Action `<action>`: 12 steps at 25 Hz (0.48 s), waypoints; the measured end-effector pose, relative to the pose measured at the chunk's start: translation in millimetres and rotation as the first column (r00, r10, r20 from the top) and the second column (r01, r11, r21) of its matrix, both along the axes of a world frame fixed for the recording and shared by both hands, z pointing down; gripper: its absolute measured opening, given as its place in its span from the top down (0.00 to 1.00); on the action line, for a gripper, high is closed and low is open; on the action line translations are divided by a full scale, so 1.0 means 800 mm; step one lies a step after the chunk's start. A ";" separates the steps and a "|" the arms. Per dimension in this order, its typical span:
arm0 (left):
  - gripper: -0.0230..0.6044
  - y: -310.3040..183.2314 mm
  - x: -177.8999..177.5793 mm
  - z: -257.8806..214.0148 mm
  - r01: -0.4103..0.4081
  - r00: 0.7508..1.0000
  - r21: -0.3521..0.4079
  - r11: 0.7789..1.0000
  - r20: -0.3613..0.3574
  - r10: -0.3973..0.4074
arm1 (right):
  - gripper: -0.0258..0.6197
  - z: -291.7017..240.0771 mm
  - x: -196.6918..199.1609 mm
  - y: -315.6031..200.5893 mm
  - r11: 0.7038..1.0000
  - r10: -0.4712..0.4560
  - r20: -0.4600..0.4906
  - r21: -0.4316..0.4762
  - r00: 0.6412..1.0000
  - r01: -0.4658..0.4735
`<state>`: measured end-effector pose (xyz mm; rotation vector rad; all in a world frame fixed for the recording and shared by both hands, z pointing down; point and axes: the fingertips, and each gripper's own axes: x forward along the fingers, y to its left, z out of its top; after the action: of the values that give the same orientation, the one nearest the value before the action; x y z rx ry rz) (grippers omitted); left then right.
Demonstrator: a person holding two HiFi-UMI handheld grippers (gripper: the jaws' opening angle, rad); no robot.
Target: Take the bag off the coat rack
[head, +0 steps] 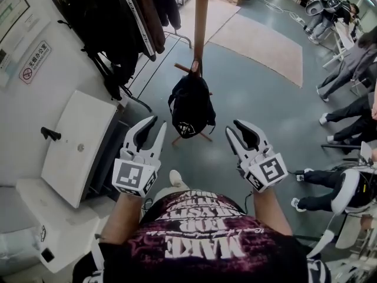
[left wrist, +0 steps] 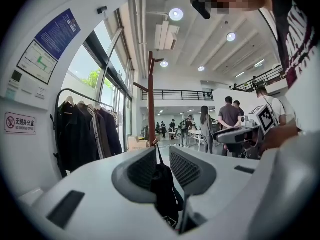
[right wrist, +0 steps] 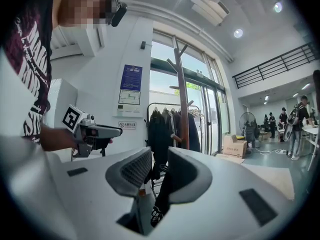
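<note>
Floor [head: 259,105] bkgd: bag [head: 189,108] on rack [head: 201,28], top off-frame

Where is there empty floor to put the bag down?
Bare grey floor lies between the bag, the rug and the seated people. The left side is crowded: hanging coats and a white cabinet.

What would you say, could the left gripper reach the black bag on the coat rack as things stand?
Probably yes. The left gripper is open and aimed at the bag, which hangs from a peg of the coat rack. Nothing stands between them, though they do not touch yet.
</note>
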<state>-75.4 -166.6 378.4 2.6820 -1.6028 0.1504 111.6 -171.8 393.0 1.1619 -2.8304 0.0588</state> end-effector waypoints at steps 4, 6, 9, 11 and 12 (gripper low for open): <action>0.82 -0.020 -0.011 0.002 -0.018 1.000 -0.003 1.000 0.002 0.018 | 0.78 0.002 -0.011 -0.016 1.000 0.015 -0.007 -0.005 1.000 -0.015; 0.82 -0.029 -0.014 0.002 -0.026 1.000 -0.002 1.000 0.001 0.026 | 0.78 0.002 -0.016 -0.023 1.000 0.021 -0.011 -0.005 1.000 -0.021; 0.82 -0.042 -0.022 0.000 -0.038 0.999 0.001 0.999 -0.004 0.038 | 0.78 -0.001 -0.023 -0.034 0.999 0.032 -0.018 -0.002 0.999 -0.033; 0.82 -0.050 -0.027 -0.002 -0.047 0.999 0.004 0.999 -0.009 0.047 | 0.78 -0.004 -0.028 -0.040 0.999 0.042 -0.023 0.000 0.999 -0.042; 0.82 -0.054 -0.029 -0.002 -0.053 0.999 0.006 0.999 -0.011 0.053 | 0.78 -0.005 -0.030 -0.043 0.999 0.048 -0.025 0.002 0.999 -0.047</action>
<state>-98.8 -209.5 376.6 2.7258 -1.5325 0.1310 87.8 -206.2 388.9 1.2213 -2.7815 0.0450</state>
